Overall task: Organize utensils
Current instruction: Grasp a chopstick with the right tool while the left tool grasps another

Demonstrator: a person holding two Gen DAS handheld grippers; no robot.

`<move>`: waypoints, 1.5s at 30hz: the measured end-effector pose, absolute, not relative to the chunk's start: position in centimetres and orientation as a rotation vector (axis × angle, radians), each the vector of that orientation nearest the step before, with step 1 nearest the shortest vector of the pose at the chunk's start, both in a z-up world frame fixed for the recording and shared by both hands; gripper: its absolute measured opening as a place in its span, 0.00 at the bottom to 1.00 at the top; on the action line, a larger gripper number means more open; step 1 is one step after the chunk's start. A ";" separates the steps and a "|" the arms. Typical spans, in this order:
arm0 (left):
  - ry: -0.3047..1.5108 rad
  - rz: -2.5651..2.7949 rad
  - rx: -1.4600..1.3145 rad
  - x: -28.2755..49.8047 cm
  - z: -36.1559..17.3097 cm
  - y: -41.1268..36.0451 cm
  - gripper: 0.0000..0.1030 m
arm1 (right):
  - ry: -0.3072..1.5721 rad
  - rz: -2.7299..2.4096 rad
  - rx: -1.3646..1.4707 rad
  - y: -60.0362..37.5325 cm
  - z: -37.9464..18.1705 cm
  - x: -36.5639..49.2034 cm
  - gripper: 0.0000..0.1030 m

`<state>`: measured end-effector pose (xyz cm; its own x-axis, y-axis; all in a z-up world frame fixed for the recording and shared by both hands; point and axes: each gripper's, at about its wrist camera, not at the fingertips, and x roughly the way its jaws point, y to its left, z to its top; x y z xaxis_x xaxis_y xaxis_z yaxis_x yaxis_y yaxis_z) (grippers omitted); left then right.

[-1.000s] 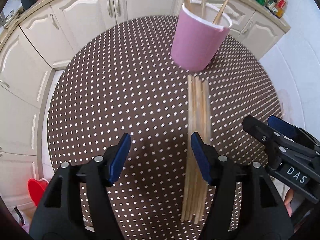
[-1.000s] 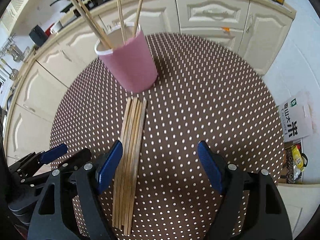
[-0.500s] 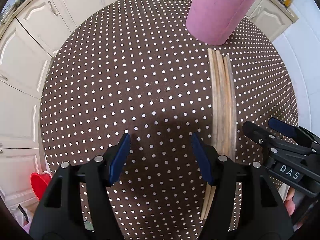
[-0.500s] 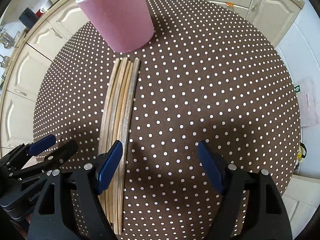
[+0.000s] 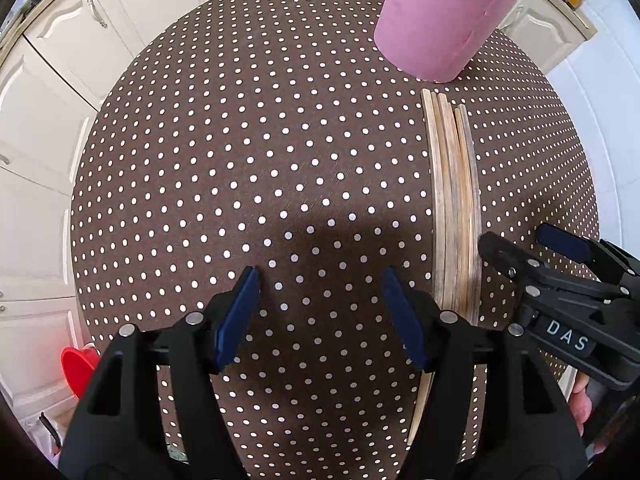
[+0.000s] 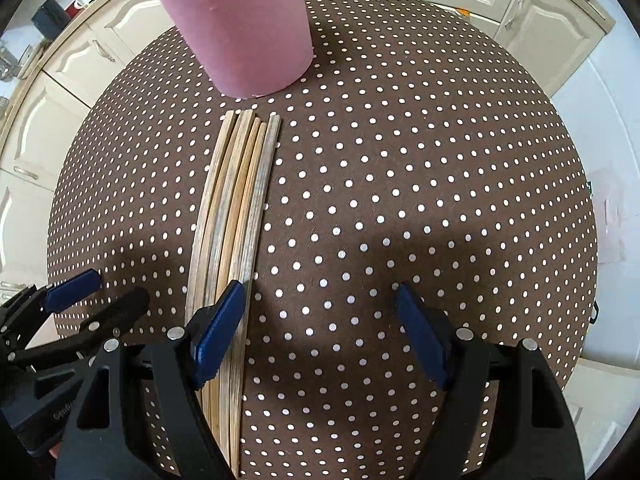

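Nearest, both grippers hang over the dotted tabletop [image 5: 200, 184], the left gripper [image 5: 320, 280] opening its empty jaws, the right gripper [image 6: 320, 292] wide and empty, so either should straddle one chopstick from the bundle [image 6: 236, 216] below the pink cup [image 6: 240, 28].

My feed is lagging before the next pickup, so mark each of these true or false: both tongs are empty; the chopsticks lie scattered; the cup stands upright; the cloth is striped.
1. Both the left tongs and right tongs are open and empty. True.
2. The chopsticks lie scattered. False: they lie side by side in one bundle.
3. The pink cup stands upright beyond the bundle. True.
4. The tablecloth is striped. False: brown with white dots.
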<state>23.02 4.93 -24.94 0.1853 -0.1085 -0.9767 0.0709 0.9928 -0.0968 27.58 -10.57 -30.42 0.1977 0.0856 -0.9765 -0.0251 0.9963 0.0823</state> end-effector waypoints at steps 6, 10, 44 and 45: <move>1.379 -0.135 -0.031 24.0 -25.0 5.1 0.64 | 1.397 0.058 0.063 -9.8 -30.9 29.0 0.74; 1.382 -0.132 -0.038 24.6 -24.7 4.9 0.64 | 1.408 0.048 0.063 -10.2 -30.8 29.7 0.73; 1.397 -0.179 0.023 25.5 -24.2 1.0 0.64 | 1.407 0.150 0.340 -13.1 -29.6 31.5 0.05; 1.395 -0.178 0.026 25.6 -24.1 0.7 0.64 | 1.407 0.153 0.348 -13.0 -29.5 31.5 0.05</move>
<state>25.58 0.73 -24.14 0.1638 -0.1093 -0.9804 0.1403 0.9863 -0.0865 31.54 -12.95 -29.50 0.1635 0.3084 -0.9371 0.1001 0.9398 0.3268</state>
